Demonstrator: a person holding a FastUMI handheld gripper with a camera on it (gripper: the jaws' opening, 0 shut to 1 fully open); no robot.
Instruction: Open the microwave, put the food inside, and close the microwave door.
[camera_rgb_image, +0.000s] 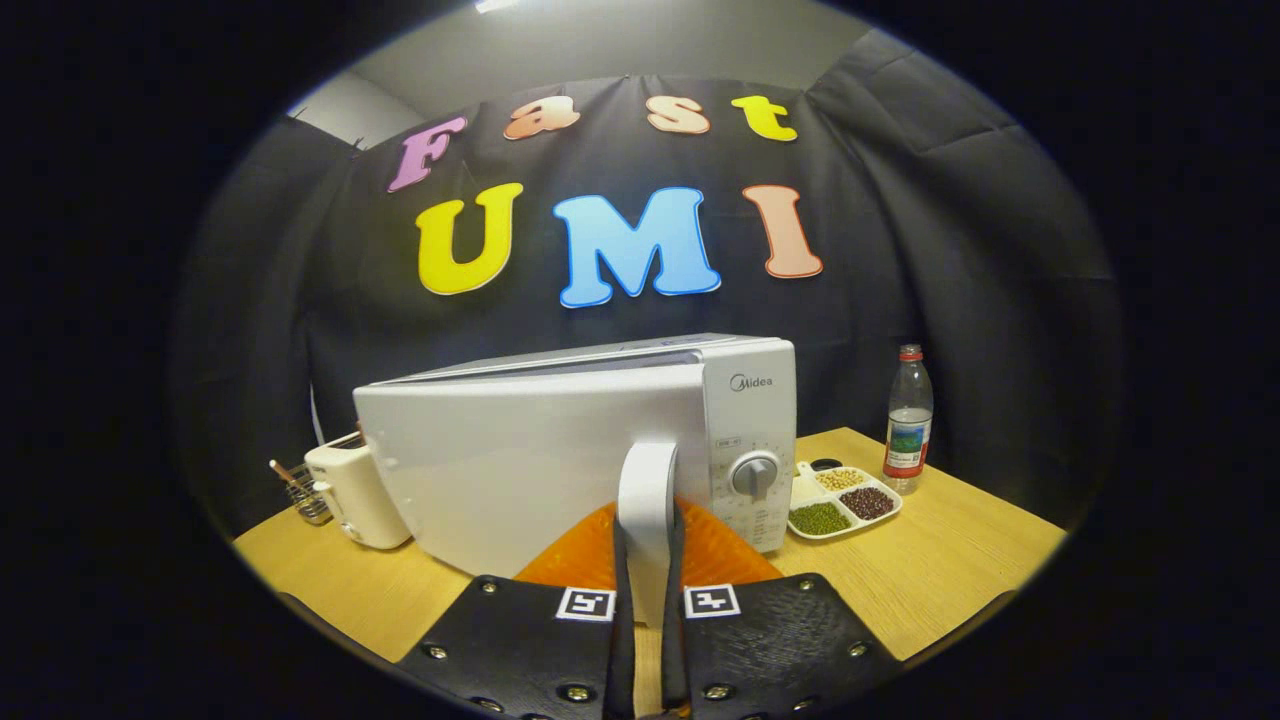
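Note:
A white microwave (560, 470) stands on the wooden table (960, 570) straight ahead of me. Its door (500, 470) is hinged on the left and stands slightly ajar, its handle side swung toward me. My gripper (649, 575) is shut on the vertical white door handle (647, 490), one finger pressing on each side. An orange textured object (720, 555), perhaps the food's plate, lies on the table just below the handle, partly hidden behind the fingers. The control panel with a round dial (755, 475) is to the right of the handle.
A divided white dish (845, 503) of beans and grains sits right of the microwave, with a clear water bottle (908, 420) behind it. A cream toaster (350, 495) and a small wire basket (305, 495) stand to the left. The table's front edge is close below me.

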